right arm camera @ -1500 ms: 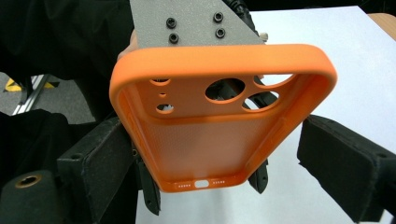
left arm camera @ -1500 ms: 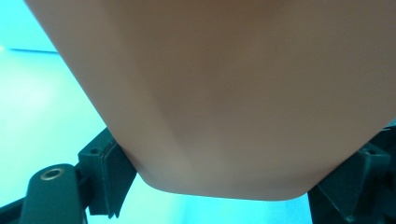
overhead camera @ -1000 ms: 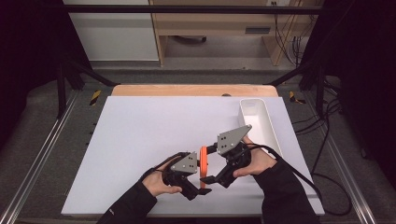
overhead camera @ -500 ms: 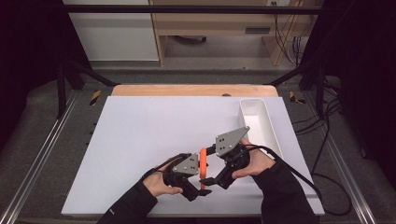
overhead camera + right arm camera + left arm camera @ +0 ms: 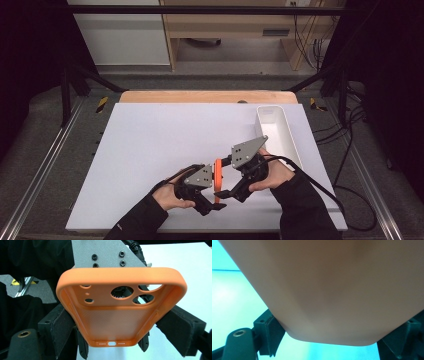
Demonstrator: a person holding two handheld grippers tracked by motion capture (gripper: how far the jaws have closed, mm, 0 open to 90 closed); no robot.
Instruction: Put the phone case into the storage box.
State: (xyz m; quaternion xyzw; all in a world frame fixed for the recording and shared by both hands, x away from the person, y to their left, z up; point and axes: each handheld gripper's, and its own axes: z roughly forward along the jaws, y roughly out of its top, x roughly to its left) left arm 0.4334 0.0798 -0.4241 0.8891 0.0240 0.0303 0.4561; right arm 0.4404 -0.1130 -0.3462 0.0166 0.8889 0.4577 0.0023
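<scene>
An orange phone case point(image 5: 218, 172) stands on edge above the white table point(image 5: 150, 145), held between both grippers near the front edge. The left gripper point(image 5: 211, 200) comes in from the left, and its jaws press both long sides of the case point(image 5: 332, 290), whose smooth back is close against that camera. From the right comes the right gripper point(image 5: 226, 191), shut on the same case point(image 5: 117, 322). That view looks into the case's open inside with its camera cut-outs uppermost. Behind the case there, I see the left gripper's grey plate point(image 5: 107, 255).
A long white bin point(image 5: 278, 131) lies at the table's right side, just beyond the right hand. A black cable point(image 5: 320, 185) trails from the right gripper over the front right corner. A wooden strip point(image 5: 205, 96) borders the far edge.
</scene>
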